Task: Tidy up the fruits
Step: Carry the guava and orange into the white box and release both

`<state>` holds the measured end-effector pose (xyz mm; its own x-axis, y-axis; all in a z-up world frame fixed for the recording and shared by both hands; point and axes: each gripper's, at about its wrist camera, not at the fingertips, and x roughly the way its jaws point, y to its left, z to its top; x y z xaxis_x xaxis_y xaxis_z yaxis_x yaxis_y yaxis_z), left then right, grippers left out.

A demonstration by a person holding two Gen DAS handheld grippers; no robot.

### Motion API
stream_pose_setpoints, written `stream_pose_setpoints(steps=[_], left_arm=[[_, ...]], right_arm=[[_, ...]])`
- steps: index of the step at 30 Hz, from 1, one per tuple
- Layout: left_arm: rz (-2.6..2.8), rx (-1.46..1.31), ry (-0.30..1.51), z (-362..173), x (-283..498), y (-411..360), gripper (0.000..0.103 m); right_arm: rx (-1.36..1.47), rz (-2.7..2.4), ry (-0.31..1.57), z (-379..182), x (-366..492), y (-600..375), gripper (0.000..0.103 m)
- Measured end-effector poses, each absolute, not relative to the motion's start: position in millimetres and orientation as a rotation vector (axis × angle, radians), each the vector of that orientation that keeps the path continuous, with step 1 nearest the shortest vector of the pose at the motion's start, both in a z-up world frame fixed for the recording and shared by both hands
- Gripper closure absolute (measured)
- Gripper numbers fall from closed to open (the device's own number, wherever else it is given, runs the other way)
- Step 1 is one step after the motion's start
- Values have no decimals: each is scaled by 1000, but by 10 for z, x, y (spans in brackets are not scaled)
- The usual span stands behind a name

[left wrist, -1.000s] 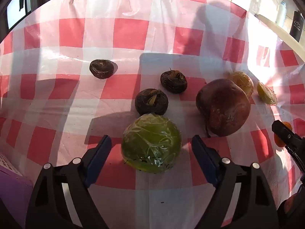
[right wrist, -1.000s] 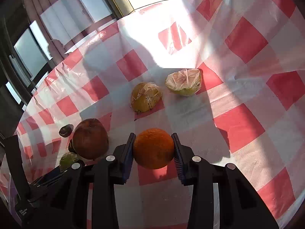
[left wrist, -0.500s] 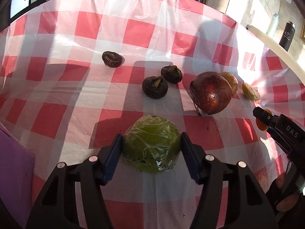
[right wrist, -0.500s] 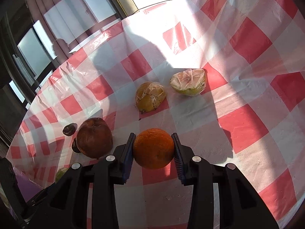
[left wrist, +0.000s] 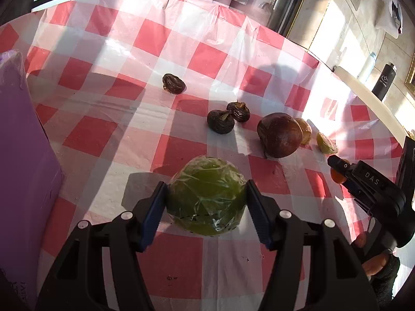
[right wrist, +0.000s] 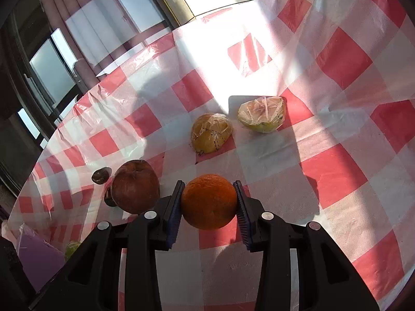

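Observation:
My left gripper (left wrist: 206,207) is shut on a green fruit wrapped in plastic film (left wrist: 206,194) and holds it above the red-and-white checked cloth (left wrist: 109,134). My right gripper (right wrist: 208,204) is shut on an orange (right wrist: 208,200), also held off the cloth. On the cloth lie a large dark red fruit (left wrist: 280,134) (right wrist: 135,186), three small dark shrivelled fruits (left wrist: 220,121) (left wrist: 238,111) (left wrist: 173,84), a wrapped yellow fruit (right wrist: 210,136) and a wrapped pale green piece (right wrist: 262,114). The right gripper shows at the right edge of the left wrist view (left wrist: 337,167).
A purple box (left wrist: 23,168) stands at the left edge of the table, also seen low left in the right wrist view (right wrist: 36,256). Windows and curtains lie beyond the table's far edge. A dark bottle (left wrist: 386,80) stands on a ledge at the right.
My left gripper has closed on the wrapped green fruit and lifted it back from the other fruits. My right gripper has kept the orange and risen slightly.

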<state>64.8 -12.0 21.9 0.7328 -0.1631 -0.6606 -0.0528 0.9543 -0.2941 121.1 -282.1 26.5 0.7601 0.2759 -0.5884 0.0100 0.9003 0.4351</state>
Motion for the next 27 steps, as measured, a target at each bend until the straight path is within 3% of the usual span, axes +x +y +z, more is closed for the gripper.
stream_pose_setpoints(steps=[16, 27], left_arm=[[-198, -303, 697, 245, -434, -27, 42], [-250, -284, 661, 402, -789, -52, 42]], right_arm=[[408, 257, 705, 251, -252, -2109, 65], [407, 259, 699, 265, -421, -2109, 65]])
